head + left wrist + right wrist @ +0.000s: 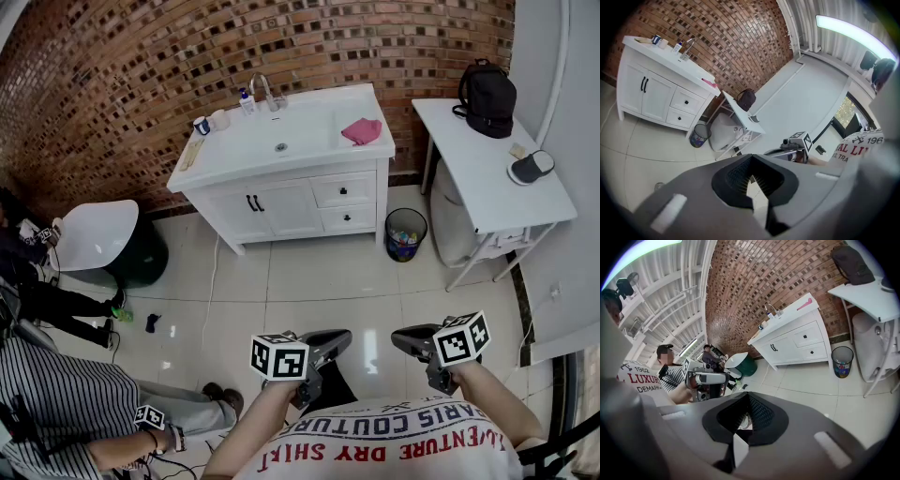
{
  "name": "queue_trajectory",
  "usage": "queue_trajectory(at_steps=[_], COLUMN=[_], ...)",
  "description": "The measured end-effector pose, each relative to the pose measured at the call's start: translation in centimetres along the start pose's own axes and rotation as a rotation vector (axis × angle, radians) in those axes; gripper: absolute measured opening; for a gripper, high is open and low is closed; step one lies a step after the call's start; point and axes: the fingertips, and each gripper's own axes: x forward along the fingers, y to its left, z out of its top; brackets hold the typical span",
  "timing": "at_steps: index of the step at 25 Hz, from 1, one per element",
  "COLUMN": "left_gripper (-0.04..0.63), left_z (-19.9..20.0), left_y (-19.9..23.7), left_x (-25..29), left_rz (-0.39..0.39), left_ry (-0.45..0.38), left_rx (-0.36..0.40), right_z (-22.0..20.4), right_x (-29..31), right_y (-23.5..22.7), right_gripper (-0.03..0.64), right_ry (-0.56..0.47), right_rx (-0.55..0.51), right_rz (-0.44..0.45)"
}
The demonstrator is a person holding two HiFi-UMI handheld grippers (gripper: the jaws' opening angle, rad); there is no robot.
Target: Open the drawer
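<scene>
Left gripper [325,348], right gripper [412,339]: tongs pressed together, empty. Top drawer [330,193] well apart, 12 o'clock; walk closer, spread jaws, pinch knob [344,190] squarely.

A reddish-brown brick wall [141,75] is seen, mottled with darker and paler bricks. The vanity cabinet [281,202] is shown in white, its door handles [254,202] picked out in black. A pink cloth [362,130] is spotted on top. A black backpack [487,97] is set against a white side table [487,178]. Glossy pale floor tiles [309,291] are laid below, and black-and-white stripes are carried by a shirt [56,394].
</scene>
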Motion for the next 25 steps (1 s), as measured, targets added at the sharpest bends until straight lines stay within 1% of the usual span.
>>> queue_trajectory(at_steps=[4,8,12,15,19,25], left_gripper=[-0.015,-0.015,-0.015,-0.015,-0.015,-0.015], left_z=[4.2,9.2,14.8,18.1,20.7,22.1], left_y=[5.6,11.4,17.0,21.4,25.7,29.5], left_x=[0.0,-1.1,-2.6,-4.1,-4.8,-3.6], left_rz=[-0.008,-0.011,-0.014,-0.007,-0.011,-0.022], left_ry=[0.026,0.043,0.037,0.042,0.059,0.072], left_rx=[-0.011,-0.032,-0.043,-0.051,-0.064,-0.116], right_z=[5.5,11.3,17.1,21.0,24.0,25.6], right_x=[4.4,9.4,14.1,17.7,21.2,23.8], right_y=[-2.4,-3.6,-5.0,-5.6,-7.1,-10.2], right_gripper=[0.006,0.006,0.006,0.006,0.006,0.006], right_ry=[-0.017,-0.023,-0.016,-0.025,-0.029,-0.016], right_rx=[0.030,0.073,0.063,0.065,0.075,0.107], right_rz=[0.001,0.013,-0.004,-0.012,-0.031,-0.046])
